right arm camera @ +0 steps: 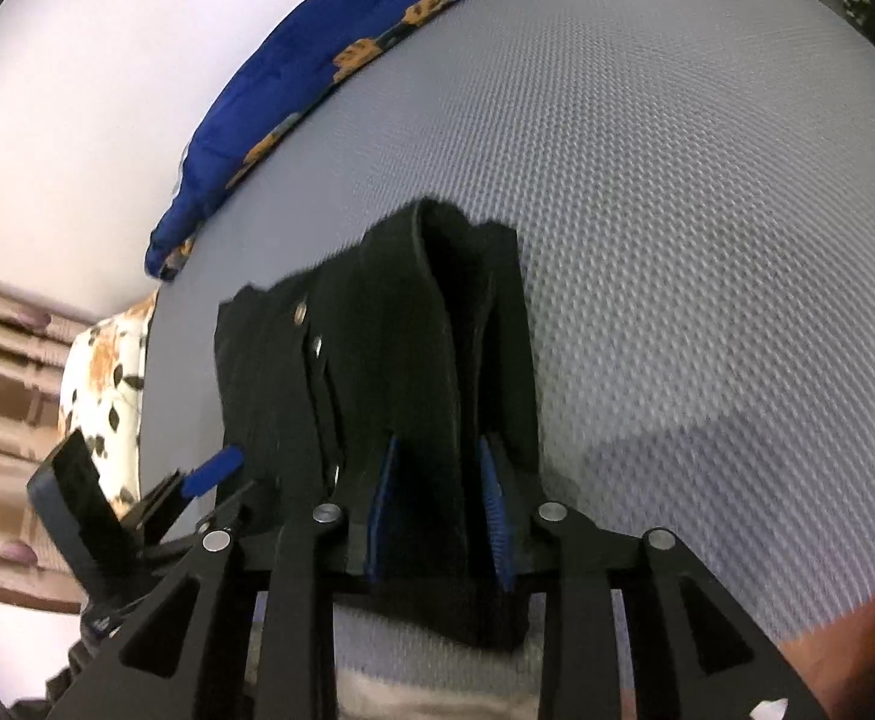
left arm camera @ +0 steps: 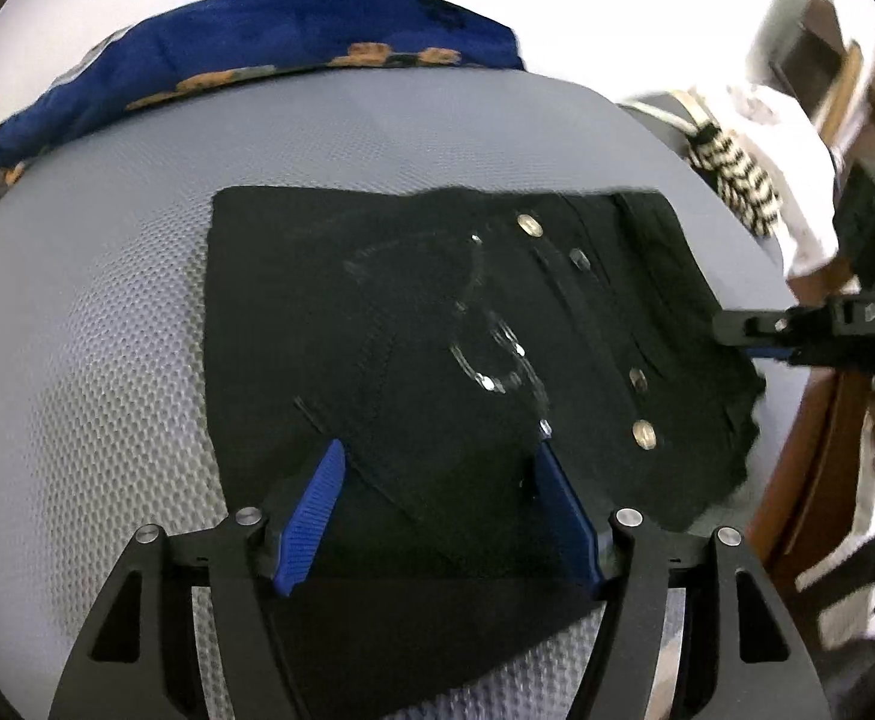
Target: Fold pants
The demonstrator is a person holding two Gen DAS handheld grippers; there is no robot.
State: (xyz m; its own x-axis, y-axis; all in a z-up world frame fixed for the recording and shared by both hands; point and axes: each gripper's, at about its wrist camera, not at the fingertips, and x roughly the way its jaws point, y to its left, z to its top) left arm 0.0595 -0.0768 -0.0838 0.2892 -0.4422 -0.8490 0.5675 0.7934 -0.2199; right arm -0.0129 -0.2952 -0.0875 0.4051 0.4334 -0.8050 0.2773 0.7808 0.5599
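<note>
Black pants (left arm camera: pixel 437 312) with metal buttons lie folded into a compact rectangle on a grey mesh mattress (left arm camera: pixel 107 330). My left gripper (left arm camera: pixel 437 450) stands open over their near edge, its blue pads (left arm camera: pixel 317 510) straddling flat fabric without pinching it. The right gripper (left arm camera: pixel 743 339) comes in at the pants' right edge. In the right wrist view a thick upright fold of the pants (right arm camera: pixel 329 360) sits between the jaws of my right gripper (right arm camera: pixel 437 444). Both inner pad faces (right arm camera: pixel 497 498) show beside it, so the jaws stand slightly open. The left gripper's pad (right arm camera: pixel 212 474) shows at lower left.
A blue blanket with orange prints (left arm camera: pixel 257 42) lies along the mattress's far edge (right arm camera: pixel 317 60). White and striped cloth (left arm camera: pixel 737 180) and wooden furniture (left arm camera: pixel 809 480) stand to the right. A floral pillow (right arm camera: pixel 107 372) and beige curtains (right arm camera: pixel 5 360) lie beyond the mattress (right arm camera: pixel 677 240).
</note>
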